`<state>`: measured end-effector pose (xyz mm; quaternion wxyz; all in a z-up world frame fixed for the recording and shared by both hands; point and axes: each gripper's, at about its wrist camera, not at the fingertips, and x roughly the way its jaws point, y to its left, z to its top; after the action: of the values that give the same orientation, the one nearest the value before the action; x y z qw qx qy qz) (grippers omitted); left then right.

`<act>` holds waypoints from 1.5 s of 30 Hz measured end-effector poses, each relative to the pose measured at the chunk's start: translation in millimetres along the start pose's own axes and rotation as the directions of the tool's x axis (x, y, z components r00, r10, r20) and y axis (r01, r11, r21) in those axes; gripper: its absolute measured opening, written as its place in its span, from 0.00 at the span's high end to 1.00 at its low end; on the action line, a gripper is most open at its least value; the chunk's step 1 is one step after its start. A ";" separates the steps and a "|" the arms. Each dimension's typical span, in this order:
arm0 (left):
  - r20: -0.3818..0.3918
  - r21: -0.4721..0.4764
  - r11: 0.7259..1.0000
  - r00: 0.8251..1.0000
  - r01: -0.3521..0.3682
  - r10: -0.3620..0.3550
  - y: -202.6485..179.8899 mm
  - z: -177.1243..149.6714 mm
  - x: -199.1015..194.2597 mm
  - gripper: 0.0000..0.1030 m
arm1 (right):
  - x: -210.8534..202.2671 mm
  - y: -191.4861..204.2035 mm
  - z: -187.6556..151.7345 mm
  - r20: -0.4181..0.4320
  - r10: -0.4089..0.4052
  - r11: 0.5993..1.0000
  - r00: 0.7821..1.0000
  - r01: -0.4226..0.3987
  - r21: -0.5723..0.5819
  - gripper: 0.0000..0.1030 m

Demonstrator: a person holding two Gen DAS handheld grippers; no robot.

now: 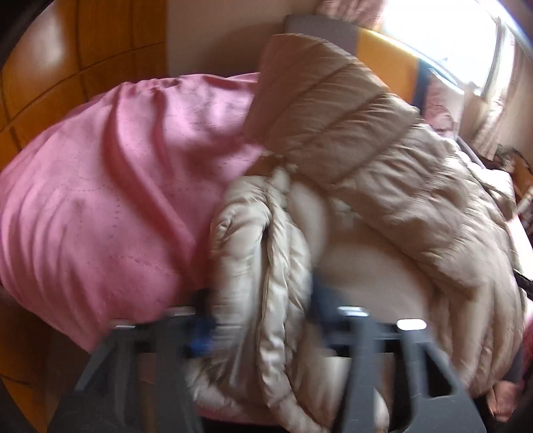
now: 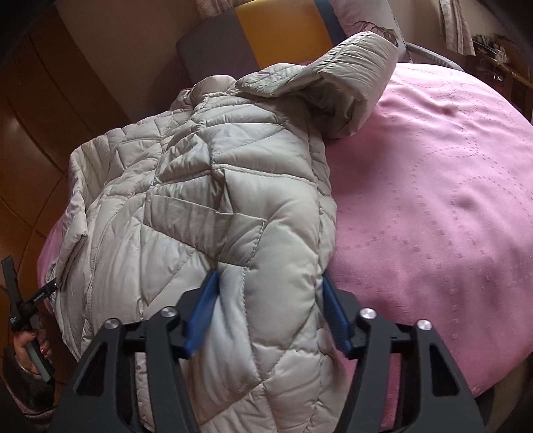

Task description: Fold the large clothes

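Note:
A beige quilted puffer jacket (image 2: 213, 186) lies on a bed covered with a pink bedspread (image 2: 433, 186). One sleeve (image 2: 359, 73) sticks up toward the headboard. My right gripper (image 2: 269, 313) has its blue fingers (image 2: 203, 316) on either side of a thick fold of the jacket's hem. In the blurred left wrist view my left gripper (image 1: 263, 319) has a bunched edge of the jacket (image 1: 276, 253) between its fingers, with the bedspread (image 1: 110, 200) to the left. The left gripper also shows in the right wrist view (image 2: 50, 286) at the jacket's far left edge.
A grey and orange headboard (image 2: 253, 36) stands behind the bed. Brown wooden wardrobe panels (image 1: 66, 56) are on the left. A bright window with curtains (image 1: 466, 40) is at the right. A floral pillow (image 2: 369, 23) lies by the headboard.

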<state>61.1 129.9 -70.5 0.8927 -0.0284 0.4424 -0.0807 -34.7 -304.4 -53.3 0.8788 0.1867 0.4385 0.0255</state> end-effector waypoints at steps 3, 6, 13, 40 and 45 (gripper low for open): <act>-0.007 -0.015 0.997 0.997 0.073 -0.073 -7.4 -6.7 -22.3 0.84 | -16.1 4.2 11.1 0.029 -0.028 0.997 0.999 0.030 -0.073 0.75; -0.021 -0.028 0.992 0.992 0.124 -0.124 -12.4 -18.3 -40.0 0.85 | -36.7 2.8 19.8 0.056 -0.035 0.993 0.998 0.041 -0.113 0.76; -0.039 -0.051 0.997 0.997 0.061 -0.063 -5.2 -36.7 -26.2 0.63 | -2.4 -17.4 7.7 -0.028 -0.059 0.997 0.998 0.057 -0.054 0.52; 0.093 0.306 0.951 0.993 0.041 -0.072 -134.6 22.3 6.8 0.86 | 94.2 59.5 41.0 0.168 -0.132 0.963 0.977 0.167 -0.213 0.02; 0.212 0.087 0.996 0.976 0.036 -0.054 -61.3 57.1 -27.9 0.87 | 92.3 59.2 40.8 0.175 -0.124 0.965 0.977 0.160 -0.210 0.02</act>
<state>82.5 73.0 -6.5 0.9335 -0.0098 0.3393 -0.1156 60.9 -242.7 -80.5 0.9260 0.0566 0.3732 -0.0039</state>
